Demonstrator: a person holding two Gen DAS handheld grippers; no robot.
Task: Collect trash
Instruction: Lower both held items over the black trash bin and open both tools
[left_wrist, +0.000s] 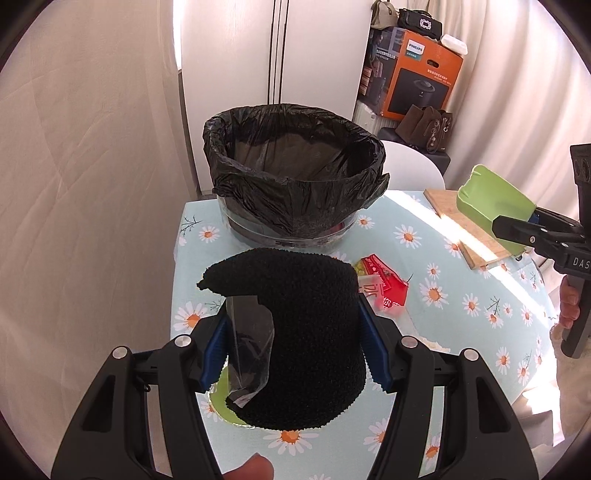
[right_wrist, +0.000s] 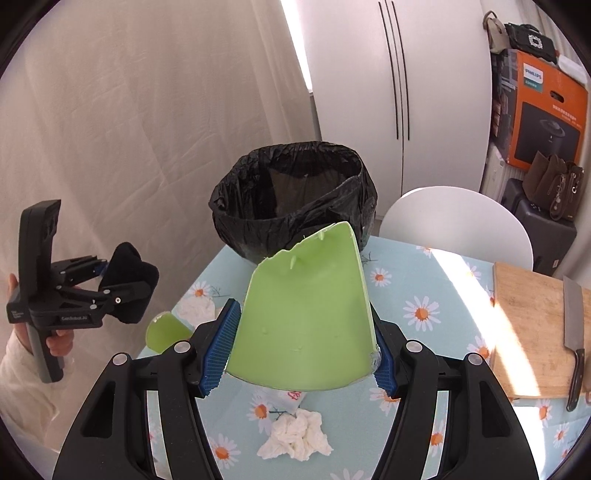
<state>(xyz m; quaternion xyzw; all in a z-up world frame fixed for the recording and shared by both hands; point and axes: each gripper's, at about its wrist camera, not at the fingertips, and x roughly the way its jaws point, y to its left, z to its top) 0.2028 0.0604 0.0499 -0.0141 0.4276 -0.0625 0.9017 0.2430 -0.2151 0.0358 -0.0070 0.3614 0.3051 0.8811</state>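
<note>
My left gripper (left_wrist: 291, 325) is shut on a black foam piece (left_wrist: 306, 332) with clear plastic film (left_wrist: 249, 343) on it, held above the table in front of the trash bin (left_wrist: 295, 181) lined with a black bag. My right gripper (right_wrist: 303, 332) is shut on a green broken plate shard (right_wrist: 310, 314), held before the bin (right_wrist: 291, 195). A red wrapper (left_wrist: 384, 284) lies on the table. A crumpled white tissue (right_wrist: 295, 435) and a smaller green shard (right_wrist: 164, 330) lie below. The left gripper also shows in the right wrist view (right_wrist: 122, 284), the right one in the left wrist view (left_wrist: 517, 229).
The table wears a light blue daisy cloth (left_wrist: 443, 295). A wooden cutting board (right_wrist: 535, 325) with a cleaver (right_wrist: 574, 332) lies at right. A white chair (right_wrist: 458, 221) stands behind the table. Another tissue (right_wrist: 195, 308) lies near the left edge. Boxes and bags stand at the back right.
</note>
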